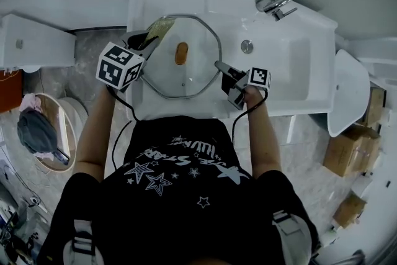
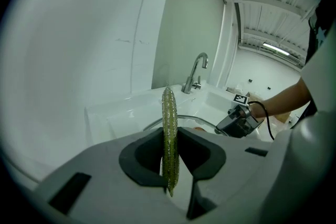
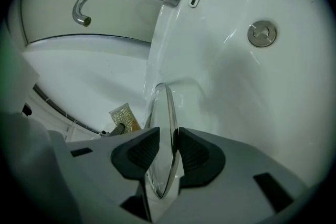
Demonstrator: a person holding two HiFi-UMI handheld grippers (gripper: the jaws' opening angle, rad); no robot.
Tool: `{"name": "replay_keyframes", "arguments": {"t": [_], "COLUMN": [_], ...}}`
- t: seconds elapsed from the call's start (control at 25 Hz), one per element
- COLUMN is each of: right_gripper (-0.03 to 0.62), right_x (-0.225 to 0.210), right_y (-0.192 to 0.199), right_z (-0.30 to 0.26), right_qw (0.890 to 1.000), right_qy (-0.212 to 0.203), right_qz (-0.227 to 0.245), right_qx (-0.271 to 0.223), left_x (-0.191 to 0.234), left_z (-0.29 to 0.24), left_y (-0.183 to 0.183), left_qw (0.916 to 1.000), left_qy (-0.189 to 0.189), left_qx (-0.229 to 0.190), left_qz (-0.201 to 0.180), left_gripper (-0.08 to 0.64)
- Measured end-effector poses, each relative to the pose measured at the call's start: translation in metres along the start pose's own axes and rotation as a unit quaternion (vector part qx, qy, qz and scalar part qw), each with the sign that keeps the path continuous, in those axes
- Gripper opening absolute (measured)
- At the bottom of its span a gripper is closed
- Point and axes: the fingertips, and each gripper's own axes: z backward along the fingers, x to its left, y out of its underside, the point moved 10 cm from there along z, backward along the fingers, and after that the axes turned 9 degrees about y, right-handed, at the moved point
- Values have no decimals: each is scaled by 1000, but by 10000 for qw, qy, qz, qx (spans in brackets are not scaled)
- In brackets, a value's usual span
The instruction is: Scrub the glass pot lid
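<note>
Glass pot lid [image 1: 167,74] with a metal rim and a brownish knob [image 1: 181,53] in the middle is over the left part of the white sink [image 1: 291,80], right in front of the person. Right gripper [image 1: 222,66] has it by the right-hand edge. In the right gripper view the lid runs edge-on between the two dark pads and they're closed onto the rim, so that's a proper clamp, not just hovering around it.

Left gripper [image 1: 146,40] is up at the lid's upper-left edge in the head view. Its jaws are pinched together on a thin greenish-gold scouring pad [image 1: 160,26] (sparkly-looking stuff, standing on edge between the pads in the left gripper view). The pad pokes out past the fingertips and lies over the lid's rim there. Can't really tell if it's actually touching the glass or just above it. Same pad shows up in the right gripper view too, off behind the lid.

Chrome faucet [image 1: 277,3] is at the far right corner of the sink, well away from the lid. The round drain [image 1: 247,45] is in the basin between the faucet and the lid, uncovered. Both forearms come in from the bottom of the head view, one on each side of the lid
</note>
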Motion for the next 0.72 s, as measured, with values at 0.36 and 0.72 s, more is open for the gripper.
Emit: {"name": "replay_keyframes", "arguments": {"t": [0.36,0.72], "right_gripper": [107,106], "right_x": [-2,-1], "right_y": [-3,-4], "right_z": [-2,-4], "right_qw": [9996,9991], "right_qy": [-145,-217], "right_qz": [96,-65], "right_qx": [244,349], "left_x": [24,39], "left_z": [-35,-73], "left_y": [-12,-7], "left_qw": [9821,9404], "left_qy": [631,1102], "left_qx": [-308,-538], "left_qz": [1748,3172], "left_gripper": [74,74]}}
